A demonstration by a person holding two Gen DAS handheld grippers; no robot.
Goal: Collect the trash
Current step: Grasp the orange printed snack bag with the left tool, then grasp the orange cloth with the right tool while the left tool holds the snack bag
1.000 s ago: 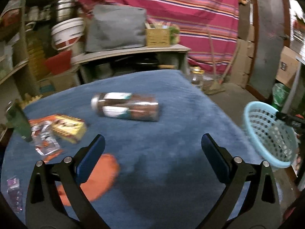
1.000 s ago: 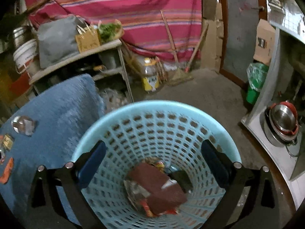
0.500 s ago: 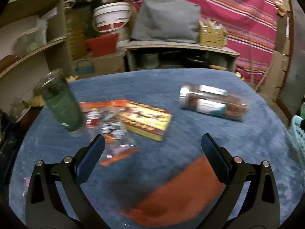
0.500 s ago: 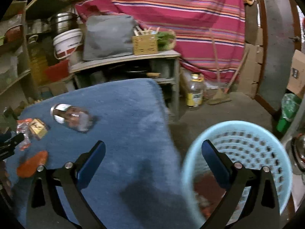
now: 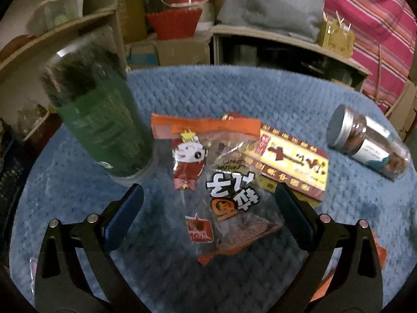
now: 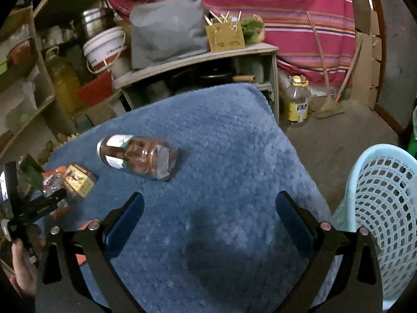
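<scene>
A clear snack wrapper [image 5: 221,182] with orange trim lies on the blue cloth [image 5: 234,96], straight ahead of my open left gripper [image 5: 208,203], its lower end between the fingers. A yellow and red box [image 5: 294,164] lies just right of it, and a green cup [image 5: 104,127] stands to its left. A clear jar [image 5: 370,146] with a metal lid lies on its side at the right. My right gripper [image 6: 208,211] hovers open and empty over the cloth, with the jar [image 6: 140,156] ahead and the light blue basket [image 6: 383,208] at its right.
An orange scrap [image 5: 378,250] lies on the cloth behind the left gripper's right finger. Cluttered shelves [image 6: 39,83], a white bucket [image 6: 104,47] and a low bench [image 6: 198,57] stand behind the table. A hand [image 6: 20,268] holds the left gripper at the right wrist view's left edge.
My left gripper swung left from the jar to the wrapper and moved close to it. My right gripper drew back from above the basket to over the cloth.
</scene>
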